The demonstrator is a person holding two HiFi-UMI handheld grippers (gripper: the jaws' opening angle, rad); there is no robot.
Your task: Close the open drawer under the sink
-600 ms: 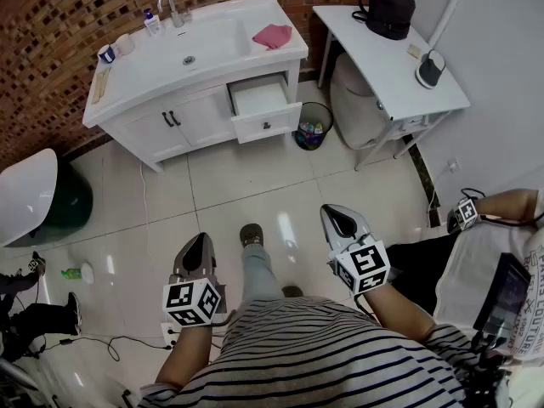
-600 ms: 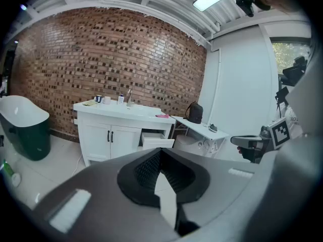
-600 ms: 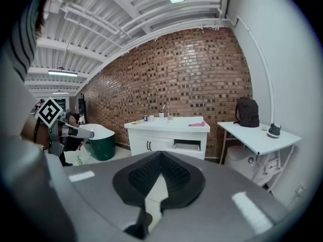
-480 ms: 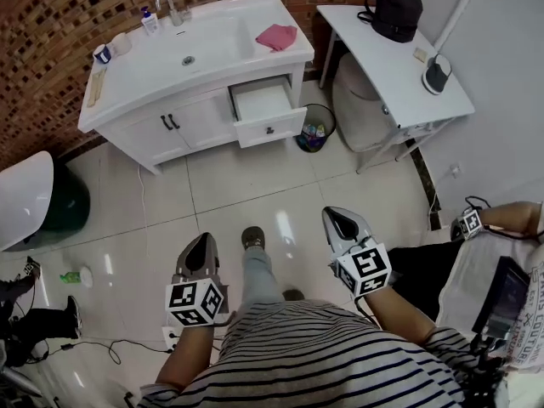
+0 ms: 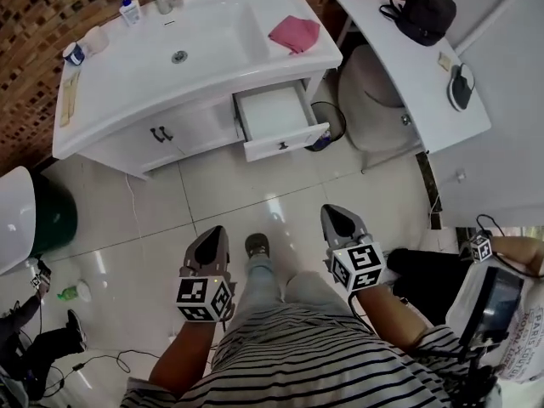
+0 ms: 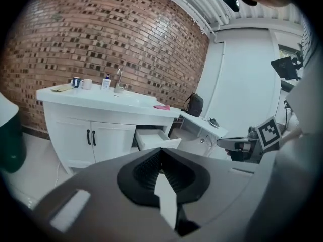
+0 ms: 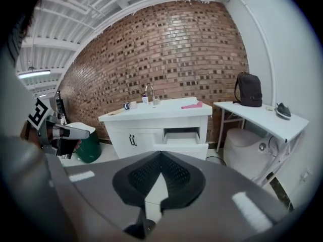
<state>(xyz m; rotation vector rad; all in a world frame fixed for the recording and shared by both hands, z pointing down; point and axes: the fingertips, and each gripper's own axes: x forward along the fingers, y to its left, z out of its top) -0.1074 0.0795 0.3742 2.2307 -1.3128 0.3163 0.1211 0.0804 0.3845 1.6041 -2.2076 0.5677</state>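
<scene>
A white vanity cabinet (image 5: 127, 138) stands against the brick wall (image 5: 34, 24) and carries the sink worktop (image 5: 221, 53). The drawer (image 5: 276, 116) juts open at its right end, just under the worktop. It is white and bare inside, with a small dark handle (image 5: 283, 145). The left claw (image 5: 214, 235) and right claw (image 5: 334, 215) hover over the floor, well apart from the drawer, jaws together on nothing.

Black backpack (image 5: 424, 10) on side table (image 5: 416, 76)
</scene>
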